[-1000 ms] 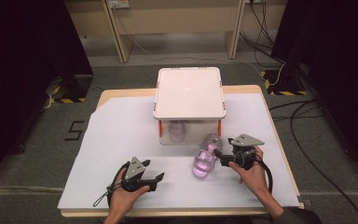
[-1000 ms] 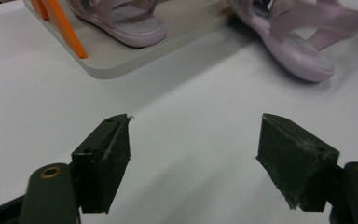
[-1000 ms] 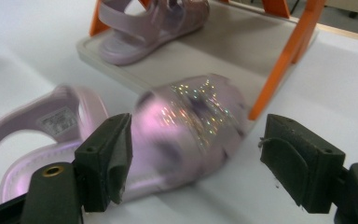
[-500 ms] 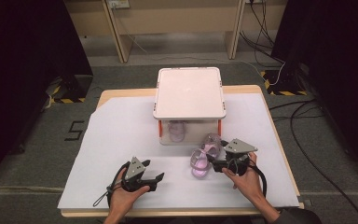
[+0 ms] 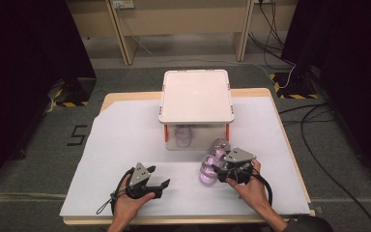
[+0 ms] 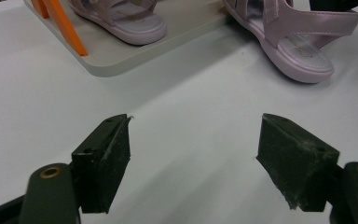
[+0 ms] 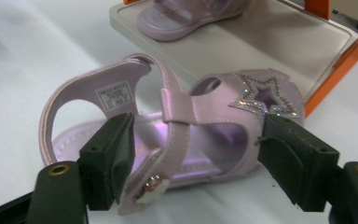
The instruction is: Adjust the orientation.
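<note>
Two grippers at the near edge of the white tabletop, one pink sandal between the right one's jaws.

Left gripper [image 5: 160, 185] rests near the near edge, jaws wide, nothing between them. Right gripper [image 5: 216, 170] has its jaws around the sandal [image 7: 177, 135] by the strap; they have just been closing, pads at or just off its sides. Sandal lies right of centre, just in front of the small shelf [image 5: 196, 96], second sandal [image 5: 184, 135] underneath.

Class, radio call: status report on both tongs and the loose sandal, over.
Left tongs open, idle on the white sheet. Right tongs open, jaws straddling the loose sandal, pressing not evident. Second sandal on the rack. Nothing in the way.
</note>
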Motion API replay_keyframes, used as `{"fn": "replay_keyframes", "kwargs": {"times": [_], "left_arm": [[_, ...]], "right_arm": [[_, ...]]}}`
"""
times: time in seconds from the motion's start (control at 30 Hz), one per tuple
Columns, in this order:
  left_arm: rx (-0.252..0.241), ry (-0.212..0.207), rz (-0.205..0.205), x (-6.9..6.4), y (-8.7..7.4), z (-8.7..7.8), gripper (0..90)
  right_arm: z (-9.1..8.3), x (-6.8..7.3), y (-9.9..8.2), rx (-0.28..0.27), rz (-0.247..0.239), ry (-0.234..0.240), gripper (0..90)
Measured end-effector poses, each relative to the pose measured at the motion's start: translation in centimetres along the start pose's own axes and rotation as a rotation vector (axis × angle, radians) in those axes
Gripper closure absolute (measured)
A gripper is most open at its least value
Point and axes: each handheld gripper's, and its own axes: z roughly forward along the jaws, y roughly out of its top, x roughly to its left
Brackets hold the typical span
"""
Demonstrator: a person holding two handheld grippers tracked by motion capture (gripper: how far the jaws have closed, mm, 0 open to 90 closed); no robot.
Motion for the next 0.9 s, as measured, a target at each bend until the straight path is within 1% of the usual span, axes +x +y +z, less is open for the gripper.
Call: {"fn": "replay_keyframes", "kwargs": {"times": [0.07, 0.13, 0.17, 0.2, 0.23, 0.27, 0.33, 0.37, 0.43, 0.5, 0.6, 0.63, 0.67, 0.8, 0.87, 0.9], "left_arm": [[-0.002, 0.002, 0.001, 0.0, 0.0, 0.0, 24.8], [0.0, 0.003, 0.002, 0.0, 0.1, -0.1, 24.8], [0.0, 0.003, 0.003, 0.0, 0.1, -0.1, 24.8], [0.001, 0.004, 0.003, 0.0, 0.0, -0.1, 24.8], [0.001, 0.003, 0.003, 0.0, 0.0, -0.1, 24.8], [0.001, 0.003, 0.003, 0.0, 0.0, -0.1, 24.8], [0.001, 0.003, 0.003, 0.0, 0.0, -0.1, 24.8], [0.001, 0.003, 0.004, 0.0, 0.0, -0.1, 24.8], [0.002, 0.003, 0.004, 0.0, 0.0, -0.1, 24.8], [0.004, 0.003, 0.005, 0.0, 0.1, -0.1, 24.8], [0.009, 0.001, 0.007, -0.1, 0.0, 0.0, 24.8], [0.009, 0.003, 0.004, -0.1, 0.0, 0.1, 24.8], [0.014, 0.003, 0.006, -0.1, 0.0, 0.1, 24.8], [0.002, 0.0, 0.006, -0.1, 0.0, 0.0, 24.8], [0.003, 0.001, 0.005, 0.0, 0.0, -0.1, 24.8], [0.003, 0.001, 0.005, 0.0, 0.0, -0.1, 24.8]], "right_arm": [[-0.3, -0.3, -0.1, 0.003, 0.003, 0.009, 29.6], [-0.8, -0.7, -0.2, 0.009, 0.007, 0.007, 29.7], [-1.0, -0.9, -0.3, 0.015, 0.0, 0.003, 29.8], [-1.2, -1.1, -0.3, 0.018, 0.008, 0.002, 29.7], [-1.5, -1.5, -0.4, 0.015, 0.013, 0.0, 29.4], [-1.5, -1.6, -0.4, 0.011, 0.017, 0.001, 29.3], [-1.8, -2.0, -0.4, 0.011, 0.026, -0.012, 29.6], [-1.8, -2.0, -0.4, 0.008, 0.024, -0.011, 30.0], [-1.8, -2.0, -0.5, 0.006, 0.021, -0.009, 31.8], [-1.6, -1.6, -0.4, 0.001, 0.013, -0.002, 32.5], [-0.9, -0.8, -0.4, 0.0, -0.012, 0.016, 34.1], [-0.6, -0.5, -0.2, 0.002, -0.025, 0.015, 34.8], [-0.3, -0.2, -0.1, 0.01, -0.044, 0.011, 36.8], [0.1, 0.3, 0.4, 0.023, -0.086, 0.019, 52.9], [-0.3, 0.5, 0.6, 0.016, -0.129, 0.013, 63.7], [-0.6, 0.5, 0.7, 0.007, -0.128, 0.026, 70.4]]}}
